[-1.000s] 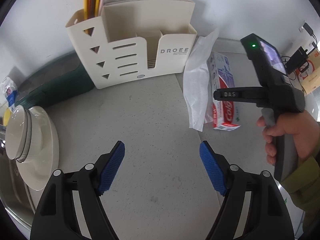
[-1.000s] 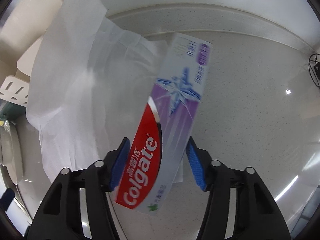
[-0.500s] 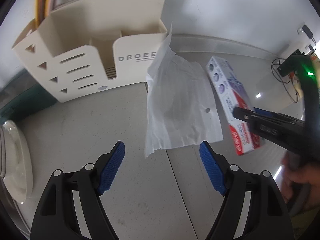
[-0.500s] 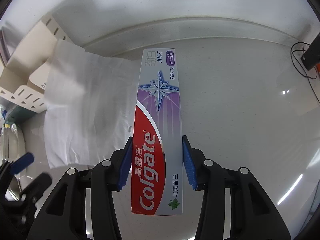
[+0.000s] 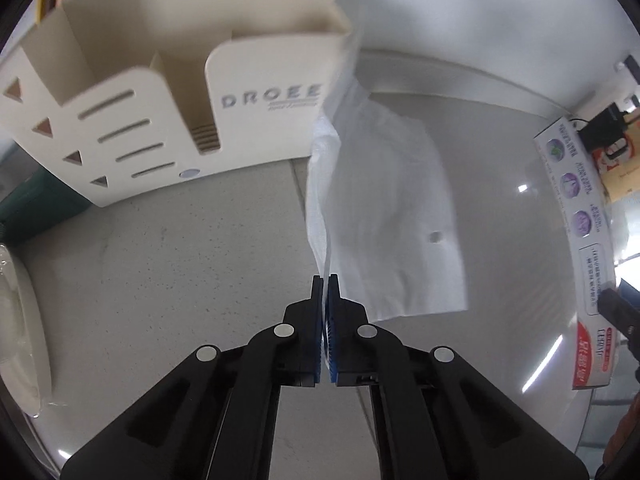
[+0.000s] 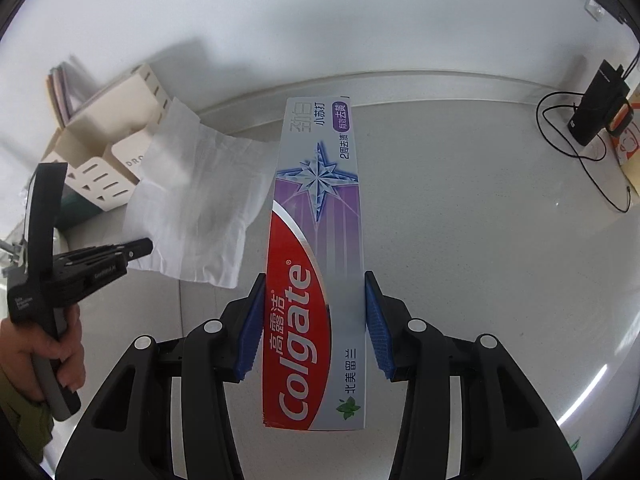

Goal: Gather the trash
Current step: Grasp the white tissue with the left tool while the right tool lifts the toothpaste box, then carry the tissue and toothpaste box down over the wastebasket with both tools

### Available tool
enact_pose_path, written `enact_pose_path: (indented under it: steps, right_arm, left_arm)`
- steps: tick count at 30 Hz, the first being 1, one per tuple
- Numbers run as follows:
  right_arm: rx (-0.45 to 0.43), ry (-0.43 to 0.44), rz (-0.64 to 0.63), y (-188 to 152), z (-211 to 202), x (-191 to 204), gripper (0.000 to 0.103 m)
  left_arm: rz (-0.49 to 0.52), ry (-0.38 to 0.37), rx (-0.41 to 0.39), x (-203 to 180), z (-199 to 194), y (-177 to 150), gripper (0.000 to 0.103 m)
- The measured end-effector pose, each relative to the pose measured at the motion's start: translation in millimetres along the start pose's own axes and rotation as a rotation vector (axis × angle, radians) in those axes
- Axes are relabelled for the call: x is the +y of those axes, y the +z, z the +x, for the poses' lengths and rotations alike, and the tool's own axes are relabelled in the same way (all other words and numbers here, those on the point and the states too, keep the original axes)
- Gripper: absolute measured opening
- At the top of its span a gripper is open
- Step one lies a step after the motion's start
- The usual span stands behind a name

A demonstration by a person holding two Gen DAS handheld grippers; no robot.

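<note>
On your counter (image 5: 168, 272) a cream organizer (image 5: 168, 80) stands against the white wall (image 6: 320, 20), its front marked DROEE, with slots and triangle cutouts. You can see coloured folders (image 6: 66, 88) standing in its back part. A dark green object (image 5: 36, 204) sits just beside its lower left corner. A white plate (image 5: 28, 320) lies at the left edge. Far right, a black box (image 6: 598, 108) with a looping cable (image 6: 600, 184) rests near the wall.

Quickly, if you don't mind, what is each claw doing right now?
Left claw: closed on the tissue, pinching its near edge.
Right claw: closed on the toothpaste box, gripping it by its sides.
</note>
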State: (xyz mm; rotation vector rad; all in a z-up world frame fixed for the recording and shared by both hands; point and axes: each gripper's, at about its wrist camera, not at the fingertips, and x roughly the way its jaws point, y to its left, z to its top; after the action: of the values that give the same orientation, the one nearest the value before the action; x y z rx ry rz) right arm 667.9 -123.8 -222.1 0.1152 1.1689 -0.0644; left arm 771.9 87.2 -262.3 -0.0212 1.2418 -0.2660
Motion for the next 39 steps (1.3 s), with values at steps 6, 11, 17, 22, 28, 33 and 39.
enact_pose_path:
  steps: [6, 11, 17, 22, 28, 33, 39]
  right_arm:
    - [-0.046, 0.060, -0.037, -25, -34, -18, 0.046]
    - [-0.069, 0.127, -0.088, -47, -56, -27, 0.046]
    - [-0.084, 0.171, -0.172, -81, -80, -20, 0.046]
    - [-0.103, 0.194, -0.215, -110, -108, -2, 0.046]
    - [-0.132, 0.176, -0.228, -166, -144, 16, 0.046]
    - [-0.134, 0.133, -0.195, -231, -173, 23, 0.046]
    - [-0.105, 0.105, -0.170, -305, -197, 27, 0.046]
  left_arm:
    - [0.019, 0.017, -0.102, -32, -64, -37, 0.001]
    - [-0.027, 0.047, -0.182, -53, -118, -89, 0.001]
    - [-0.098, 0.063, -0.252, -65, -179, -162, 0.001]
    - [-0.108, 0.068, -0.289, -73, -212, -212, 0.001]
    - [-0.094, 0.033, -0.312, -68, -241, -274, 0.001]
    - [-0.067, -0.032, -0.331, -62, -264, -340, 0.001]
    - [-0.068, -0.092, -0.288, -66, -271, -410, 0.001]
